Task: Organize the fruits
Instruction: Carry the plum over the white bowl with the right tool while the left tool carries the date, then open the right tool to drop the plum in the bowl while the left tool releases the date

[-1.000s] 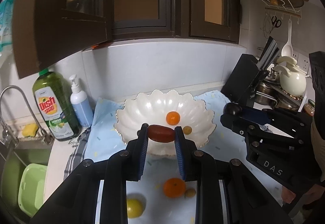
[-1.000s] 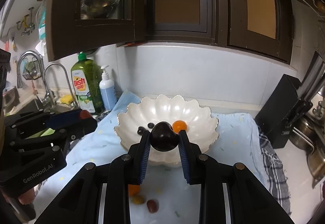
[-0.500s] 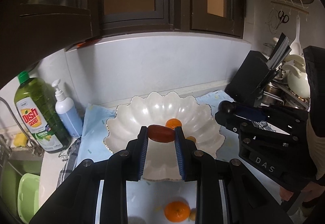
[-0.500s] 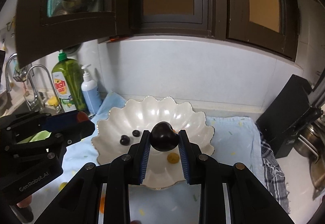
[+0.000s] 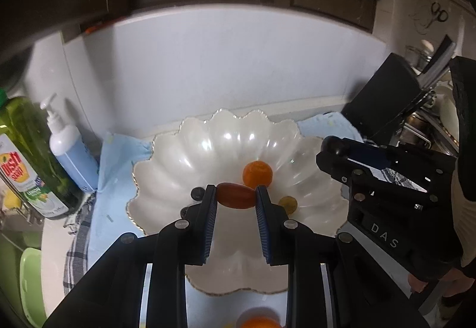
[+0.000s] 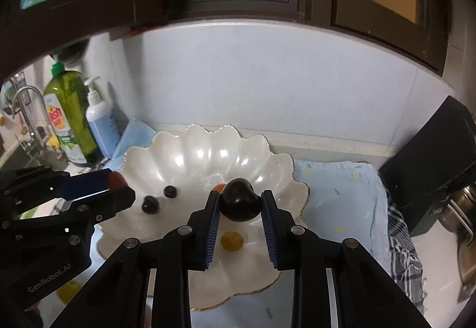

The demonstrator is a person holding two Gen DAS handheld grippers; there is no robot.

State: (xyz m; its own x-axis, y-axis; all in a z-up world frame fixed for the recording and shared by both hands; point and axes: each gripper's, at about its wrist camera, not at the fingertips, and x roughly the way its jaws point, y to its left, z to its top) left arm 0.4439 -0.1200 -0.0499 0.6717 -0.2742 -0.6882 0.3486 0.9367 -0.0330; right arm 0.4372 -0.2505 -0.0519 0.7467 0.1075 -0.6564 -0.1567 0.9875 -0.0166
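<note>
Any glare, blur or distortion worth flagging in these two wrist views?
Left wrist view: bright glare spots on the white bowl, bottle at the left edge soft, wall line bowed by the fisheye. Right wrist view: similar glare on the bowl's ribs; the pot at the right edge is smeared; dark plum is sharp.

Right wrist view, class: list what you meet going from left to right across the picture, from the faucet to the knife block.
Faucet → green dish soap bottle → blue pump bottle → two dark berries in the white bowl → dark plum held in the right gripper → blue cloth → black knife block.
</note>
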